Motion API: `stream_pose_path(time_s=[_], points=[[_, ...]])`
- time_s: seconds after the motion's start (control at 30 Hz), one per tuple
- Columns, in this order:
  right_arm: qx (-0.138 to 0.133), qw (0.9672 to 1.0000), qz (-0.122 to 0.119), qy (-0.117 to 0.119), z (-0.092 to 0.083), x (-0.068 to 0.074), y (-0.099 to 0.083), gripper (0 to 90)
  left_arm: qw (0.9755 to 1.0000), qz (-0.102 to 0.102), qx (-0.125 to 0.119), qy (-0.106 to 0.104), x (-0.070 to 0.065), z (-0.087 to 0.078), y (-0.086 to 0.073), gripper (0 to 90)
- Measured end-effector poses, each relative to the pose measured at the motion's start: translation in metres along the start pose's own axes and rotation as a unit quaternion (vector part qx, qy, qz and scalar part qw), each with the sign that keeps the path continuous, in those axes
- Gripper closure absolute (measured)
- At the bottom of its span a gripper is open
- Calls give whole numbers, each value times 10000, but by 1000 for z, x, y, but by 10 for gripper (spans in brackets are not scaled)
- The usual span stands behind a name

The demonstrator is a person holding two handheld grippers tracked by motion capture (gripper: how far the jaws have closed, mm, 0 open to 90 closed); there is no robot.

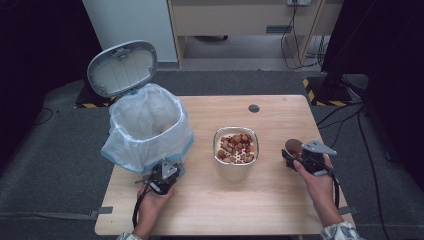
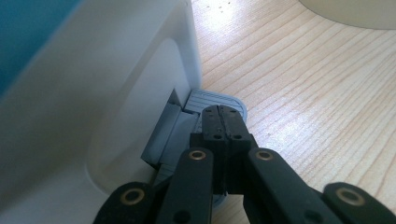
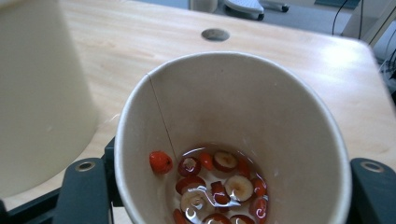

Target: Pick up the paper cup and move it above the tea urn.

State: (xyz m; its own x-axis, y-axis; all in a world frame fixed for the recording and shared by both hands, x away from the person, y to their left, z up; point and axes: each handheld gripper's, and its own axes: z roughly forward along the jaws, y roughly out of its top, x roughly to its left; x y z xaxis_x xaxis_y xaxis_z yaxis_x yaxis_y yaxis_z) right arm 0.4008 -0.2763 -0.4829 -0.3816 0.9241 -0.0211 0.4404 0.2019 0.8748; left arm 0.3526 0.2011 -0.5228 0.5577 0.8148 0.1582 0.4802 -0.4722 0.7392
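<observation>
Worktop (image 1: 280,210) of pale wood with a visible grain and rounded corners, one small dark round cap (image 1: 254,108) set into it near the far edge; grey carpet around it, cables and yellow-black striped tape on the floor beyond. One white pedal bin (image 1: 148,131) stands at the worktop's left side, lined with a thin blue-white plastic bag, its grey oval lid (image 1: 122,68) raised. One cream container (image 1: 236,159) with a metal rim sits mid-worktop, full of reddish-brown pieces. One paper cup (image 3: 233,135), smooth, tapered and seamed, is gripped across its body by the right gripper (image 1: 300,159), whose jaws are closed on its sides; red and pale fruit slices lie in liquid at its bottom, near the worktop's right edge. The left gripper (image 2: 223,122) is fully closed, empty, its tips resting on the bin's ribbed grey pedal (image 2: 215,101).
</observation>
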Motion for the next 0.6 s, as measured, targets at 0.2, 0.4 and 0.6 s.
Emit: stream_pose_path(time_s=[0.2,0.4,0.6], points=[[-100,9996,-268,-20,-1,-25,34,321,10000,13,-15,22,-1,0,0,895],[-173,9984,-521,104,5,-45,71,323,10000,5,-23,22,-1,0,0,895],[-214,9965,-732,347,18,-57,97,325,10000,0,-36,36,-1,0,-1,895]])
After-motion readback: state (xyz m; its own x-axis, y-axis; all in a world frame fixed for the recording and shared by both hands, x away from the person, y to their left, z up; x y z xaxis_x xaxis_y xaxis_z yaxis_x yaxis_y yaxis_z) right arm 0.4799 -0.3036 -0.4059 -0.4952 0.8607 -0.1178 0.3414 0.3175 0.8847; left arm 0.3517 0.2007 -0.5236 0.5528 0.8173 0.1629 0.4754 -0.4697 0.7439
